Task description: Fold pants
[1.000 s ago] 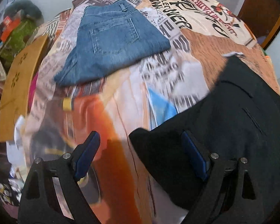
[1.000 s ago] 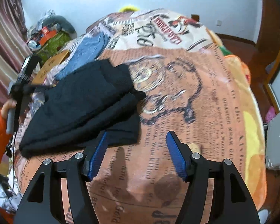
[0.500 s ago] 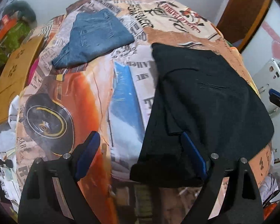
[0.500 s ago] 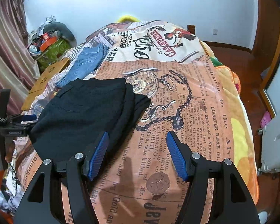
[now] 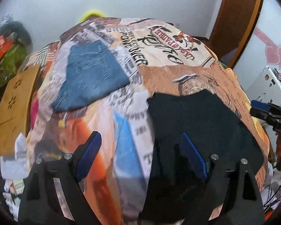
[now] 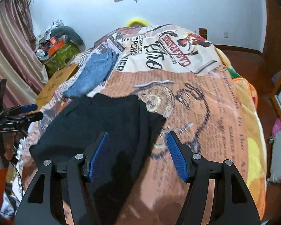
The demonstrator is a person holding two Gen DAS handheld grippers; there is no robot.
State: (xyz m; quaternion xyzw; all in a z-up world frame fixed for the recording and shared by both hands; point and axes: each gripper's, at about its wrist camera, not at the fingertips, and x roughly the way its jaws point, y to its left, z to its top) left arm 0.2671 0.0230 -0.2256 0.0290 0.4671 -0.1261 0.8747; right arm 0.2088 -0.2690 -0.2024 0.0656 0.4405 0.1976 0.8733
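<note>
A bed (image 6: 206, 112) under a newspaper-print blanket (image 5: 133, 60) fills both views, and 2 pairs of pants lie on it: the black pants (image 6: 95, 123), already doubled into a compact slab at the near edge, and a folded pair of blue jeans (image 5: 91, 75) farther up, well apart from them. The left claw (image 5: 140, 157) hangs spread over the black pants' left edge, its jaws closing a little with nothing pinched between them; the right claw (image 6: 137, 155) hovers spread over their right edge, also empty. The fold looks nearly done. The risk I see is that the slab sits close to the bed's near edge, so a careless nudge or a one-sided pinch could drag the top layer askew or slide the bundle off. Count: 1 bed, 2 pairs of pants, 2 claws.
</note>
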